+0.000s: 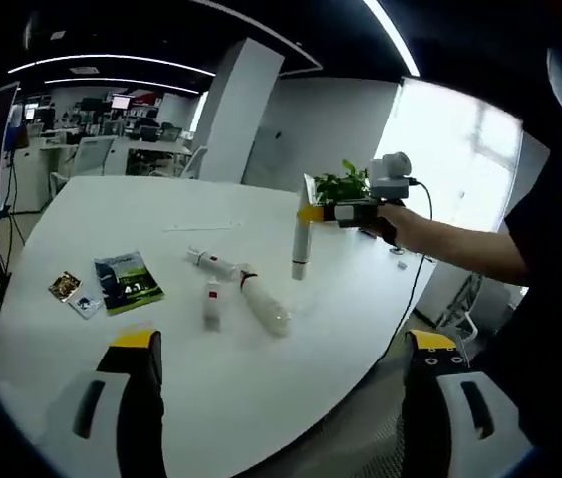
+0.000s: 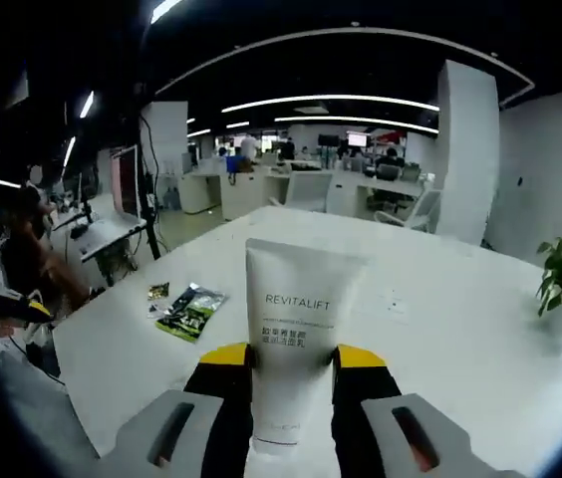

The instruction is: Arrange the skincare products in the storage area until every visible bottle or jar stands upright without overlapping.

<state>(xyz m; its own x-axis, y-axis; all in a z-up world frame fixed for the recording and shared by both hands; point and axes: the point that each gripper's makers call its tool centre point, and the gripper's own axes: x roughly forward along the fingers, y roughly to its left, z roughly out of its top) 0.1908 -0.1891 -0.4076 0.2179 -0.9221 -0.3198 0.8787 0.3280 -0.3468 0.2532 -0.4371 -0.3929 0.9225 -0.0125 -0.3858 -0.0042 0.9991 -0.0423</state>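
Observation:
My right gripper (image 2: 293, 357) is shut on a white tube (image 2: 296, 319) marked REVITALIFT, which rises between its jaws. In the left gripper view the same gripper (image 1: 336, 211) comes in from the right and holds the tube (image 1: 301, 244) upright, cap down, at the table surface. Three white products lie on their sides on the white table (image 1: 161, 199): a small tube (image 1: 211, 304), a longer bottle (image 1: 264, 307) and a slim one (image 1: 213, 263). My left gripper (image 1: 283, 344) is open, its jaws wide apart near the table's front edge, short of the lying products.
A green booklet (image 1: 127, 282) and small packets (image 1: 67, 289) lie left of the products; both booklet (image 2: 191, 309) and packet (image 2: 158, 292) also appear in the right gripper view. A potted plant (image 1: 343, 184) stands at the table's far edge. Office desks and chairs lie beyond.

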